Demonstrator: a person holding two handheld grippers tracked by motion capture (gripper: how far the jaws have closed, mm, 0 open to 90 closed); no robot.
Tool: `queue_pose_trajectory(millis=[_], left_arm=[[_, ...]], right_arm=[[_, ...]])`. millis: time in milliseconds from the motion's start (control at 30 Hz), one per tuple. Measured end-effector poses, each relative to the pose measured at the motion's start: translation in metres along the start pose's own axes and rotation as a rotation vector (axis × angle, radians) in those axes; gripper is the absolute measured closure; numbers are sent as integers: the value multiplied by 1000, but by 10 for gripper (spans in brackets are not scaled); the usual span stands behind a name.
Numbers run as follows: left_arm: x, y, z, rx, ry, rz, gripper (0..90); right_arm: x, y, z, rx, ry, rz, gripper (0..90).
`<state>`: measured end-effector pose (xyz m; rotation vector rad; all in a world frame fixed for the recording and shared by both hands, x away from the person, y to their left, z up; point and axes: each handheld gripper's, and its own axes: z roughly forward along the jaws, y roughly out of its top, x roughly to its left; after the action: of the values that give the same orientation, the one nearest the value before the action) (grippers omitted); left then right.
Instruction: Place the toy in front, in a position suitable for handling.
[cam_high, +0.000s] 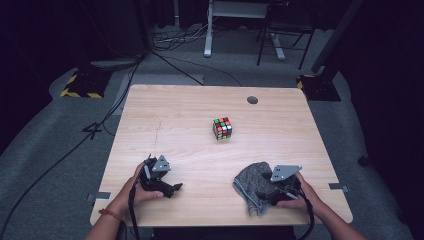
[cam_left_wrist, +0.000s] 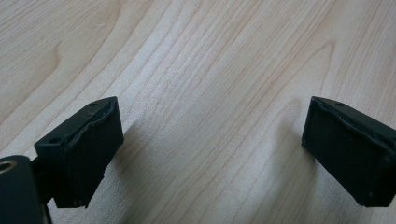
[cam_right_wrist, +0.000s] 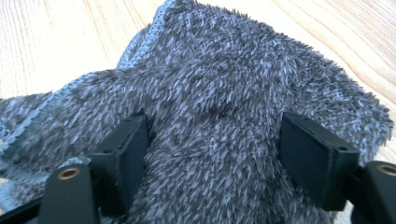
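So the grey fuzzy cloth (cam_high: 252, 186) is bunched up in a rumpled heap on the near right part of the wooden table (cam_high: 200, 130), close to the near edge, and you can see a stitched hem running along one side of it in the right gripper view. The right gripper (cam_right_wrist: 212, 154) is sitting right on top of it, jaws spread wide with a fat fold of the pile humped up between them; the pads are pushed into the fluff on both sides but they don't look like they're pinching it, so I'd call that wide apart, not a grip. The left gripper (cam_left_wrist: 210, 154) is over on the near left, well apart from the cloth, jaws also wide with nothing but bare wood grain between them. Further out, roughly mid-table and toward the far side, there's a scrambled Rubik's cube (cam_high: 222, 128) on its own. A small round grommet hole (cam_high: 252, 100) sits near the far right edge. No readable labels or writing anywhere that I can make out.
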<state>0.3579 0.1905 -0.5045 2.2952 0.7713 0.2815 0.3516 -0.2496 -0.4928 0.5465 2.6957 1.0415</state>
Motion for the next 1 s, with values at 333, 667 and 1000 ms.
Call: queue_pose_trajectory(millis=[333, 667, 1000], left_arm=[[-1, 3, 3, 1, 14, -19, 57], [11, 18, 16, 7, 2, -4, 47], [36, 49, 42, 36, 7, -14, 6]], right_arm=[[-27, -12, -8, -11, -88, 92, 272], [-58, -26, -17, -26, -204, 196, 274], [-65, -24, -18, -1, -188, 221, 282]])
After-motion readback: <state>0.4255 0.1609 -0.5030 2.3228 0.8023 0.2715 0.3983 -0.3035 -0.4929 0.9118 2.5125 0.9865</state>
